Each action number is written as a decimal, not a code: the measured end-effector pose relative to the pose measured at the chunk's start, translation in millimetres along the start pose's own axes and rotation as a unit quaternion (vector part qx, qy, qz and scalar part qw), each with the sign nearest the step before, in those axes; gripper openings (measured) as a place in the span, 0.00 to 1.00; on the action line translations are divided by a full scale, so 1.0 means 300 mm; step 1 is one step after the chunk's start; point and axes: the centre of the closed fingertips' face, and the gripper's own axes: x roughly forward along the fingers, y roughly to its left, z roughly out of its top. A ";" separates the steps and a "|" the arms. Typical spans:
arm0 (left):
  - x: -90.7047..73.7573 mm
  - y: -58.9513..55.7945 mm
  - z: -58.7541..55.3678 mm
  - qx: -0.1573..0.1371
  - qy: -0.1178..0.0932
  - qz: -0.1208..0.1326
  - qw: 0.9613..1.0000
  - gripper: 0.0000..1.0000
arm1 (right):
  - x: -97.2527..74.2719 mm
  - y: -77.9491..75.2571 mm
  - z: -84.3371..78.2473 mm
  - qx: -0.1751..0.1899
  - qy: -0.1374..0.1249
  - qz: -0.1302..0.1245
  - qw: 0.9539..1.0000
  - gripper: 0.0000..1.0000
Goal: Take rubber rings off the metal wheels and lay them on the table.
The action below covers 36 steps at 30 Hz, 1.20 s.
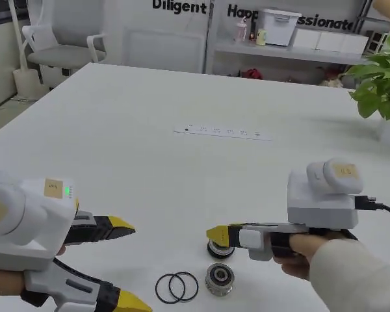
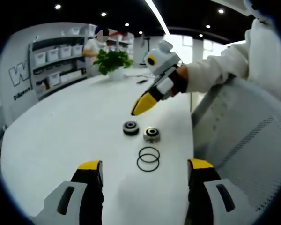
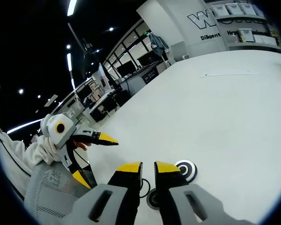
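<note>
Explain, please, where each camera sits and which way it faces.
Head view: on the headset, facing forward and down over the table; shows left tongs, right tongs, right hand.
Left gripper view: on the left tongs, facing along their open jaws at the rubber rings, bare wheel, black-ringed wheel; shows the right tongs and sleeved arm.
Right gripper view: on the right tongs, facing across the table; shows the left tongs and a sleeve.
Shared: head and left gripper views both hold both wheels and the rings.

The white table (image 1: 149, 175) bears two wheels (image 1: 220, 278), two overlapping rings (image 1: 177, 286) and a power strip (image 1: 222, 132).
</note>
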 end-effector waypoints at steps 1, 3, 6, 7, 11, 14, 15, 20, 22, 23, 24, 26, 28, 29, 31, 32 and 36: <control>0.000 0.000 0.000 0.000 0.000 0.000 1.000 0.75 | -0.005 -0.003 0.009 0.004 -0.006 -0.001 1.000 0.08; 0.000 0.000 -0.001 -0.001 0.000 0.000 1.000 0.75 | -0.011 -0.010 0.018 0.007 -0.012 -0.004 1.000 0.08; 0.001 -0.001 -0.002 -0.001 0.001 -0.001 1.000 0.75 | -0.017 -0.022 0.028 0.011 -0.018 -0.007 1.000 0.08; 0.001 -0.001 -0.001 -0.001 0.001 -0.001 1.000 0.75 | -0.019 -0.024 0.032 0.014 -0.021 -0.008 1.000 0.08; 0.000 0.001 -0.001 -0.002 0.000 0.000 1.000 0.75 | -0.025 -0.028 0.041 0.016 -0.027 -0.010 0.999 0.09; 0.001 -0.001 -0.002 -0.003 0.001 -0.001 1.000 0.75 | -0.035 -0.032 0.059 0.019 -0.038 -0.011 0.999 0.09; 0.001 -0.001 -0.003 -0.003 0.002 -0.001 1.000 0.75 | -0.038 -0.034 0.062 0.020 -0.040 -0.011 0.999 0.09; 0.001 -0.001 -0.004 -0.005 0.002 -0.002 1.000 0.76 | -0.052 -0.056 0.076 0.028 -0.050 -0.017 0.998 0.10; 0.002 -0.002 -0.003 -0.008 0.001 -0.003 1.000 0.76 | -0.055 -0.057 0.078 0.029 -0.052 -0.019 0.998 0.10; 0.002 -0.003 -0.004 -0.009 0.001 -0.003 1.000 0.76 | -0.057 -0.062 0.080 0.029 -0.054 -0.020 0.998 0.10; 0.002 -0.003 -0.004 -0.008 0.002 -0.003 1.000 0.76 | -0.059 -0.065 0.082 0.031 -0.055 -0.021 0.998 0.10; 0.000 -0.001 0.001 -0.008 0.000 -0.002 1.000 0.77 | -0.062 -0.066 0.086 0.033 -0.058 -0.022 0.998 0.10; -0.003 0.004 0.012 -0.012 -0.007 0.001 1.000 0.77 | -0.064 -0.064 0.085 0.033 -0.058 -0.023 0.997 0.10; -0.005 0.006 0.016 -0.012 -0.009 0.002 1.000 0.78 | -0.065 -0.066 0.085 0.033 -0.058 -0.025 0.997 0.10; -0.009 0.011 0.030 -0.013 -0.014 0.006 1.000 0.79 | -0.067 -0.073 0.079 0.030 -0.056 -0.031 0.998 0.10; -0.011 0.012 0.037 -0.013 -0.017 0.007 1.000 0.79 | -0.068 -0.073 0.078 0.030 -0.055 -0.032 0.998 0.10; -0.018 0.013 0.076 -0.004 -0.028 0.013 1.000 0.80 | -0.072 -0.075 0.080 0.033 -0.058 -0.034 0.997 0.10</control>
